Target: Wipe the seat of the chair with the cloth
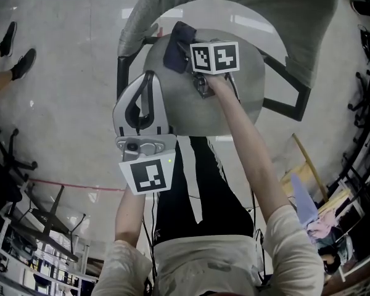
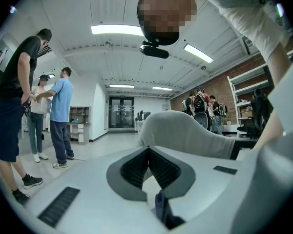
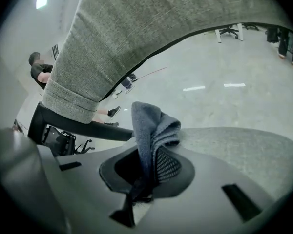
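"Head view first; where was the cloth?"

"On the far left part of the chair seat, close under the grey backrest; it was dark blue and bunched, and the right gripper met it from the near side at the end of the person's outstretched right arm."

"And the jaws of that gripper?"

"The right gripper view showed them pinching the cloth; it ran down between the two dark pads, and its free top flopped over to the right, onto the grey weave of the seat."

"Did the cloth lie flat?"

"No; it stood up in folds out of the jaws; only its drooping end seemed to touch the seat."

"The left gripper?"

"Its jaws were pressed together at the tips with nothing between them; the left gripper view looked level across the room, past the backrest, to three standing people at the left; in the head view it hung over the near left edge of the seat, well apart from the cloth."

"Anything else round the chair?"

"A black armrest at the right; a person's dark shoes on the pale floor at the far left."
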A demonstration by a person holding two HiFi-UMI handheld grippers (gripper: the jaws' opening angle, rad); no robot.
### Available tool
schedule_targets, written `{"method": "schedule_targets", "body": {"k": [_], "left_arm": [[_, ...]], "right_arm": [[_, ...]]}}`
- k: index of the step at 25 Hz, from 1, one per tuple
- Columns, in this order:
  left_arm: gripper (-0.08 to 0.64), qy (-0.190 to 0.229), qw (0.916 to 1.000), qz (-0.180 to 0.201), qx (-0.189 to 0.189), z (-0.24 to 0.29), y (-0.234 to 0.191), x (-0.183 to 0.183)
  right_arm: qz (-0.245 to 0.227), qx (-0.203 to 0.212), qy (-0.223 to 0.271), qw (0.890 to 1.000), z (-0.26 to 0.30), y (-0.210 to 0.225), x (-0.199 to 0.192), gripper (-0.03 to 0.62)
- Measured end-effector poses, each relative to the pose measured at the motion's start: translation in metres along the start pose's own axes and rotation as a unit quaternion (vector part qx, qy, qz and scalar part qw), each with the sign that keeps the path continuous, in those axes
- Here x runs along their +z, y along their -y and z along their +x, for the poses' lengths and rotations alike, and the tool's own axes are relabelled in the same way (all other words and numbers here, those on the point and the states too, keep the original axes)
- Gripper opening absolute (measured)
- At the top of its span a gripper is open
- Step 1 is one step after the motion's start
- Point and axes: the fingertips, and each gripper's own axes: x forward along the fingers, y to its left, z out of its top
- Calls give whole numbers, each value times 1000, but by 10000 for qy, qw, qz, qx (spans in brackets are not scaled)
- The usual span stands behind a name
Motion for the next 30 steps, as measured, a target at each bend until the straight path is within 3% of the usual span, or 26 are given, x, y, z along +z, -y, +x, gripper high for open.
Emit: {"method": "schedule_targets", "body": {"k": [10,16,19,25,30], "left_arm": [[15,-142,9998,-20,-126,8,24,-9],[15,-236,9988,9,-440,15,55,-12],[15,-245,9981,33,-557,18,66,-12],[15,-261,9975,22,-660,22,85,-9],[15,-303,9973,51,-669,24,88,-12]], "right_arm": [[-111,-491,203,9985,-46,58,-9,49],[-173,-984,228,9947,-79,105,-15,49],[-338,-1411,196,9892,-100,134,-18,49],[-118,-2003,295,9792,-141,180,-26,49],[-294,-2714,165,9619,-161,202,-32,49]]}}
